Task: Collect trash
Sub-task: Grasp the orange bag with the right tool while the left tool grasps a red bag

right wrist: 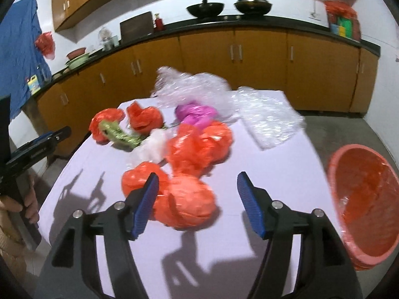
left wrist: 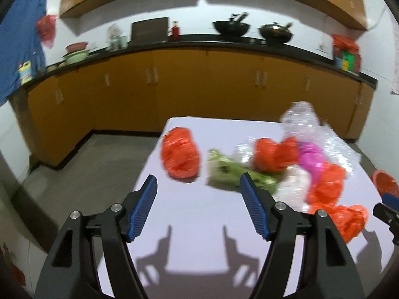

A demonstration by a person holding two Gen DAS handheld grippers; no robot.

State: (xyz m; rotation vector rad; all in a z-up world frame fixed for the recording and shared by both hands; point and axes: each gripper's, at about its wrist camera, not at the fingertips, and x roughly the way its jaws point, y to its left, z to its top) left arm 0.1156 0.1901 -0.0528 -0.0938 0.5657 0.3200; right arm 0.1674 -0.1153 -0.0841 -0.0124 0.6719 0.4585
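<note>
The left gripper (left wrist: 198, 208) has its fingers spread wide and empty; the green wrapper (left wrist: 234, 172) lies just ahead, toward its right finger, long axis slanting across. The right gripper (right wrist: 198, 205) is also spread and holds nothing, and an orange bag (right wrist: 185, 203) sits on the desk (right wrist: 224, 261) between its fingers, so this hand seems nearer. The red basket (right wrist: 369, 204) waits off its right finger.

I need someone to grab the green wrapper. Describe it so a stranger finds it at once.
Start at the white table and go to the left end of the trash pile. The green wrapper lies flat there, its far end against a crumpled red bag. It is the only green piece, long and printed, among red, pink and clear plastic.
</note>
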